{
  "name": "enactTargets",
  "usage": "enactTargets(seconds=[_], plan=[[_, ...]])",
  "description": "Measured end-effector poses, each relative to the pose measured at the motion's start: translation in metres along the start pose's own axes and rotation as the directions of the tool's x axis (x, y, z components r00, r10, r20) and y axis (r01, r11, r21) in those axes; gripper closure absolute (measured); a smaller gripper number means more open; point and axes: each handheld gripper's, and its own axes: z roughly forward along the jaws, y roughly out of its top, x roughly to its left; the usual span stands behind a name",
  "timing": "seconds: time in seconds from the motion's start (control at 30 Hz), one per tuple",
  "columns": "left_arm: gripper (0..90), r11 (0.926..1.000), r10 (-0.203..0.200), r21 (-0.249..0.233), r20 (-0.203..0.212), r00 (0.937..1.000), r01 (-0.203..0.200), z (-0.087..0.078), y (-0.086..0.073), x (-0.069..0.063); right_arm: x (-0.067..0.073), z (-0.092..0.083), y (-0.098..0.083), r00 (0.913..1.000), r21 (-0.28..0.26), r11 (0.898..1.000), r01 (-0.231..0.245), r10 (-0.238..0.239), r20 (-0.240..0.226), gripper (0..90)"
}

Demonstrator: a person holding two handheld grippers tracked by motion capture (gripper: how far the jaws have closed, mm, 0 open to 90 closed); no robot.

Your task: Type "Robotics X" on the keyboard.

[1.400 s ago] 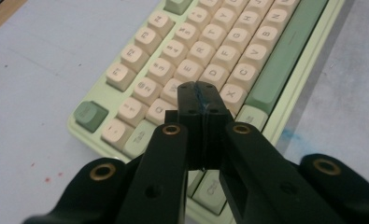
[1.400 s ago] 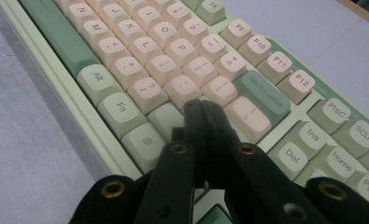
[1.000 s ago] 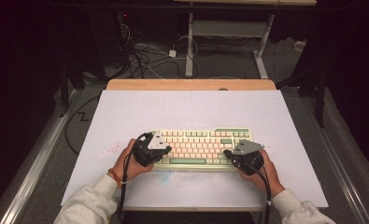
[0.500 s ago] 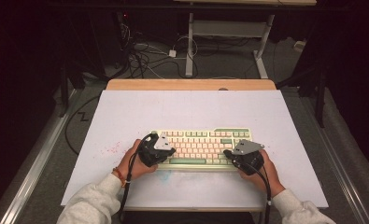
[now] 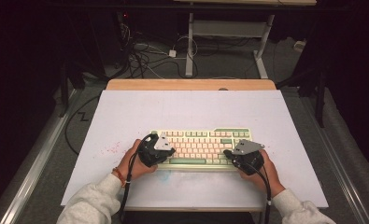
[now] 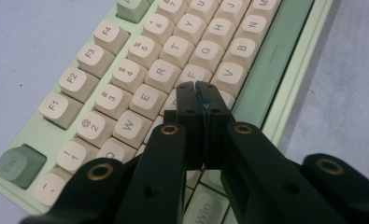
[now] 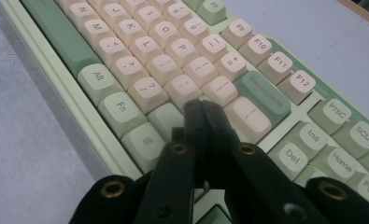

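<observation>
**Both grippers closed, hands low and level**

The person's forearms come in from the near edge in pale grey sleeves, angled slightly toward each other. The left hand [image 5: 131,161] wraps its gripper from behind, a band at the wrist, a black cable trailing back along the arm. The left gripper [image 6: 195,86] has its jaws pressed together, nothing between them, tips tilted downward. The right hand [image 5: 261,173] cups the right gripper [image 7: 202,103] the same way; those jaws meet too, empty, pointing forward and down.
</observation>
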Motion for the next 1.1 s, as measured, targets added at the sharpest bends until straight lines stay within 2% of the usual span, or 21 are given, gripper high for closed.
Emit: enactTargets(seconds=[0.3,0.43,0.57,1.1], plan=[[86.8,1.0,0.002,-0.007,-0.011,0.9999,-0.002,-0.0028,0.0009,0.0,-0.0003,0.0,-0.0002,1.0,-0.001,1.0,-0.003,0.003,-0.002,90.0],[87.1,0.9999,0.002,0.012,0.0,1.0,-0.002,0.0024,-0.0005,-0.0014,-0.0003,0.0,-0.0002,1.0,0.0,1.0,-0.003,0.003,-0.002,90.0],[87.2,0.9999,0.007,0.012,-0.017,0.9998,-0.007,0.0033,-0.0025,-0.0018,0.0,0.0,0.0,1.0,0.002,1.0,-0.005,0.005,-0.001,90.0],[83.3,0.9994,0.006,-0.034,-0.052,0.9986,-0.008,-0.005,-0.0001,-0.0011,-0.0014,-0.0012,0.0006,1.0,0.004,1.0,-0.002,0.002,-0.009,89.8]])
